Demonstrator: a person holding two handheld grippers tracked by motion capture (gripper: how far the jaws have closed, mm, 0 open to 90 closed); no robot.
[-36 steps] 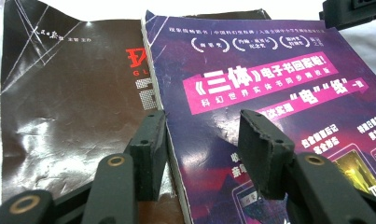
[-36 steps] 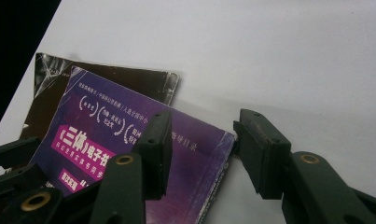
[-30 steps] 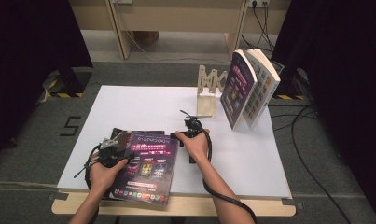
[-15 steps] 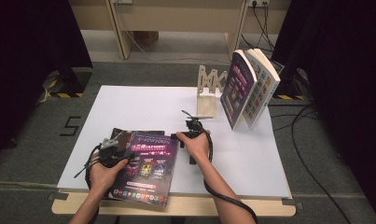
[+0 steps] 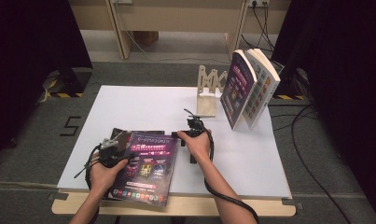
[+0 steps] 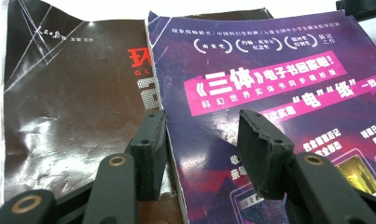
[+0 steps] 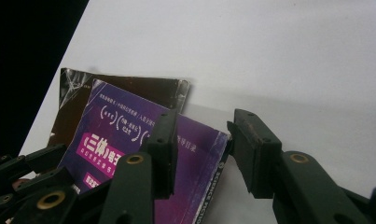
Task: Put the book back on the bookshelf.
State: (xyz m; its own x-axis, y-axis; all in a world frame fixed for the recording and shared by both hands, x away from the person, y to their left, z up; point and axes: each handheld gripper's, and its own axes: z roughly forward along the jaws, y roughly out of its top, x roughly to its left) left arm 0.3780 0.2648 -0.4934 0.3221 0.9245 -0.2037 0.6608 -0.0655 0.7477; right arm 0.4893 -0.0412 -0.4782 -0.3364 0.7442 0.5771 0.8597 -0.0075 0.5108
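Purple-covered paperback book [image 5: 147,168] with pink banner and white Chinese lettering, closed, lying flat near table's front edge, overlapping a dark brown, creased book [image 6: 73,112] underneath.

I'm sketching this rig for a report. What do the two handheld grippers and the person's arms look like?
Both the left gripper and the right gripper are black, each with two blocky jaws on linked bars joined by brass-coloured rivets. A black cable trails from each, the right one's running along the forearm. The forearms are bare, with no sleeves showing.

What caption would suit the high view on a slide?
Two hand-held grippers, left gripper and right gripper, flank a purple book on the white table.
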